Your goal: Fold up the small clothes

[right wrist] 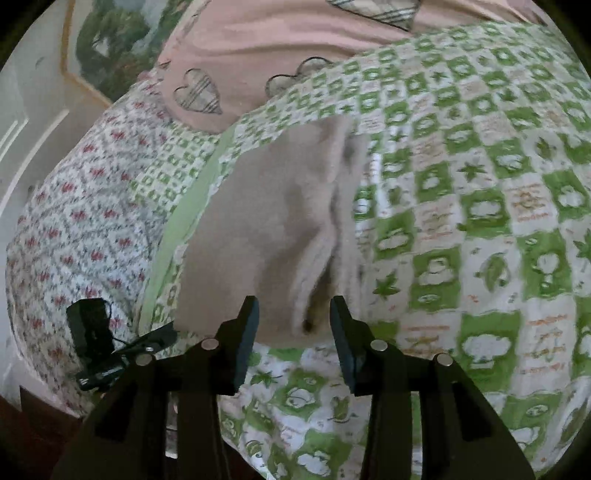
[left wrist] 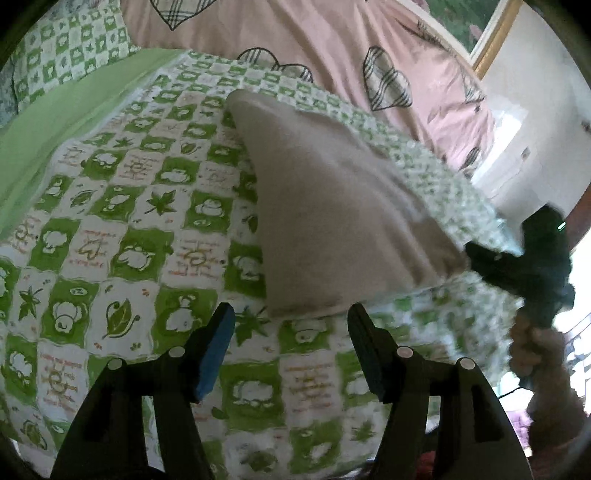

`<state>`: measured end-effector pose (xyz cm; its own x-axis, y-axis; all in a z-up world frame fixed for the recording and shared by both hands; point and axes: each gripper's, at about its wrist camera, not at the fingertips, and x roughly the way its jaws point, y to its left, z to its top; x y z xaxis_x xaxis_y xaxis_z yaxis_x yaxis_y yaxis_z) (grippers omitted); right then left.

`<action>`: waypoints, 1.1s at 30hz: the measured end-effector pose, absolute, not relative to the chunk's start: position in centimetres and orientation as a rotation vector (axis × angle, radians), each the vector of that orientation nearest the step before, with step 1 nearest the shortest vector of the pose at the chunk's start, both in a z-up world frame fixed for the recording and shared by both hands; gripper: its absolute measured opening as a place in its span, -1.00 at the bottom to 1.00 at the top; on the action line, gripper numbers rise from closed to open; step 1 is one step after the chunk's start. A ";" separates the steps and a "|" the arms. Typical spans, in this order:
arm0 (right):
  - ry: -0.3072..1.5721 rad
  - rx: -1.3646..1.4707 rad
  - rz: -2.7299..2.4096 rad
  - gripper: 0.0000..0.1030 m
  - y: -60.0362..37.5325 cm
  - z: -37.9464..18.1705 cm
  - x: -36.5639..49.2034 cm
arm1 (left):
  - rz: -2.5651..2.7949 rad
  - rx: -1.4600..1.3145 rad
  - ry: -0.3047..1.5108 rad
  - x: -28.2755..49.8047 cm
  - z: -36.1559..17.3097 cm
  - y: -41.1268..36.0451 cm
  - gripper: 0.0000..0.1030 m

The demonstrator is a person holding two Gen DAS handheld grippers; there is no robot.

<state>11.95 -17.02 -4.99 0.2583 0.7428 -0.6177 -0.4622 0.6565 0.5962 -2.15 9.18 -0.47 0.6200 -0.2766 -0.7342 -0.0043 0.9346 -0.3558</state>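
While both hand-held grippers spread, beige garment [left wrist: 332, 206] lengthwise away, seemingly folded.

Small beige cloth garment [right wrist: 266, 229]: soft matt knit, slightly fuzzy at the layered edges, no sheen. Green-and-white checked printed bedsheet [left wrist: 122, 229]: thin woven cloth, matt, lightly wrinkled. Plain light-green cloth band [left wrist: 62, 122]: smooth, matt. Pink blanket with plaid heart patches [left wrist: 295, 33]: soft cloth, draped in folds. White quilt with small red flower print [right wrist: 74, 229]: matt cloth. Left gripper [left wrist: 291, 314] and right gripper [right wrist: 294, 306]: black matt hard plastic, rubbery-looking pads, round shiny metal pin heads. Gold-coloured picture frame [left wrist: 495, 33]: glossy finish. Both views blurred, finer texture unclear.
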 end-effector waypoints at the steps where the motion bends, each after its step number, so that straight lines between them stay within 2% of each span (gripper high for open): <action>1: 1.017 0.308 0.838 -0.18 -16.6 -5.1 12.0 | -0.155 -0.332 0.896 -1.9 -0.7 9.1 0.24; 7: 1.041 0.298 0.847 -0.18 -15.5 -6.2 12.3 | -0.116 -0.280 0.877 -1.0 -1.1 8.3 0.24; 9: 1.050 0.301 0.850 -0.22 -15.4 -6.3 12.3 | -0.094 -0.274 0.878 -0.7 -1.1 8.2 0.15; 11: 1.060 0.309 0.854 -0.80 -15.3 -6.3 12.4 | -0.089 -0.258 0.881 -0.4 -1.2 7.9 -0.03; 12: 1.059 0.324 0.856 -0.84 -15.4 -6.1 12.5 | -0.070 -0.228 0.889 -0.3 -1.2 7.5 -0.15; 15: 0.990 0.419 0.906 -0.87 -16.2 -3.9 12.7 | -0.027 -0.223 0.888 -0.3 -1.2 7.6 -0.51; 19: 0.898 0.453 0.931 -0.88 -17.7 -1.8 12.5 | 0.026 -0.218 0.852 -1.1 -0.6 8.0 -0.55; 24: 0.985 0.310 0.819 -0.88 -17.1 -4.7 12.4 | 0.031 -0.223 0.862 -1.0 -0.9 7.9 -0.68; 33: 1.055 0.112 0.687 -0.89 -16.9 -8.4 12.5 | 0.007 -0.278 0.906 -0.6 -2.0 8.5 -0.69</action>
